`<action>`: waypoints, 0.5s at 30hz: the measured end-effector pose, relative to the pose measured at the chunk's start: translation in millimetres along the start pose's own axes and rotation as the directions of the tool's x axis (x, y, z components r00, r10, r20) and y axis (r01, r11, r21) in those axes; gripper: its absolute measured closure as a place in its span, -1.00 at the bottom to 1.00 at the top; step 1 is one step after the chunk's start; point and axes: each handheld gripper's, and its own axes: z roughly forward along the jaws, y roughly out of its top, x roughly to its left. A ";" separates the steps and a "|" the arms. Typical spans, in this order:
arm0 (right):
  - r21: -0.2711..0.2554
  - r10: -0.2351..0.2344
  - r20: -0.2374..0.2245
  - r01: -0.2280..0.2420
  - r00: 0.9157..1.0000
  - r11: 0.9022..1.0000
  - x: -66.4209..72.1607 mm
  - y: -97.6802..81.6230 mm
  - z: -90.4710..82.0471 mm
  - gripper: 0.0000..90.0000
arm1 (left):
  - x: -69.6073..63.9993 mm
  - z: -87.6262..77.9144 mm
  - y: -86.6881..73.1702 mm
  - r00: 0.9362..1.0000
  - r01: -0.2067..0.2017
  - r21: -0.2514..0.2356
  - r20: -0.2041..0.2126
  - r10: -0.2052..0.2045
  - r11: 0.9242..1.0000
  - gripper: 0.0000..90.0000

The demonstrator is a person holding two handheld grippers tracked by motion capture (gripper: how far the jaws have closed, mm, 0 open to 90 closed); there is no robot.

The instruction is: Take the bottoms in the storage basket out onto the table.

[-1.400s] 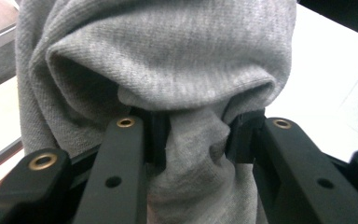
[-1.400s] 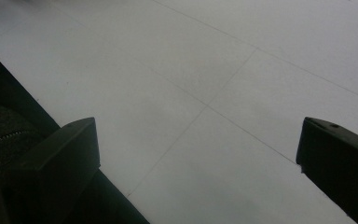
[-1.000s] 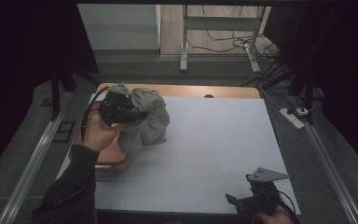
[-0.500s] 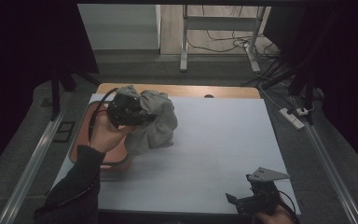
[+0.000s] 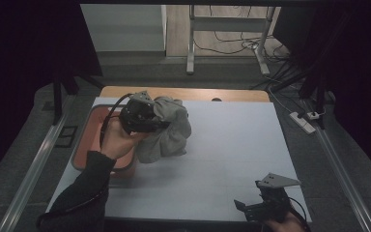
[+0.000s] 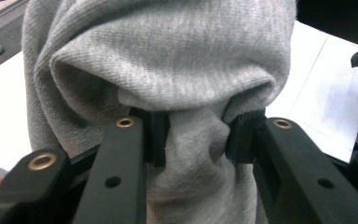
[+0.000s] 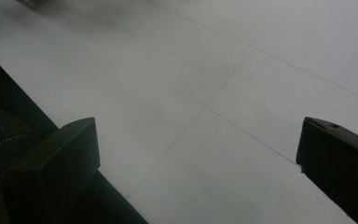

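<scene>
Gripping grey cloth (image 5: 166,128) | left gripper (image 5: 147,121) | beside orange tray (image 5: 94,145)

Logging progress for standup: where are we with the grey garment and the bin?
Done: the grey garment is out of the orange bin, bunched and lifted beside it over the white table. In hand: the left gripper is clamped on a fold of it. Left: setting it down, presumably spreading it; the right gripper waits open at the table's near edge.

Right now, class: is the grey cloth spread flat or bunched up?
Bunched up. The grey cloth hangs in crumpled folds from the left claw, whose jaws pinch a gathered fold, beside the orange tray.
</scene>
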 end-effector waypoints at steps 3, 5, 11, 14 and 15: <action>-0.001 0.002 -0.001 -0.002 1.000 1.000 -0.2 0.0 0.0 -1.00 | -2.7 4.6 1.4 1.000 -0.011 0.005 0.007 0.011 1.000 0.43; -0.002 0.003 -0.001 -0.003 1.000 1.000 -0.2 0.0 0.1 -1.00 | -4.8 8.1 2.4 1.000 -0.016 0.008 0.010 0.016 1.000 0.43; -0.003 0.005 -0.003 -0.005 1.000 1.000 -0.4 -0.1 0.1 -1.00 | -9.1 17.6 4.9 0.999 -0.032 0.016 0.021 0.032 0.999 0.43; -0.003 0.007 -0.004 -0.007 1.000 1.000 -0.6 -0.1 0.0 -1.00 | -9.9 22.5 5.7 0.999 -0.035 0.021 0.030 0.035 0.999 0.43; -0.003 0.007 -0.005 -0.007 1.000 1.000 -0.6 -0.1 0.1 -1.00 | -10.0 24.3 5.8 0.999 -0.035 0.024 0.033 0.034 0.999 0.43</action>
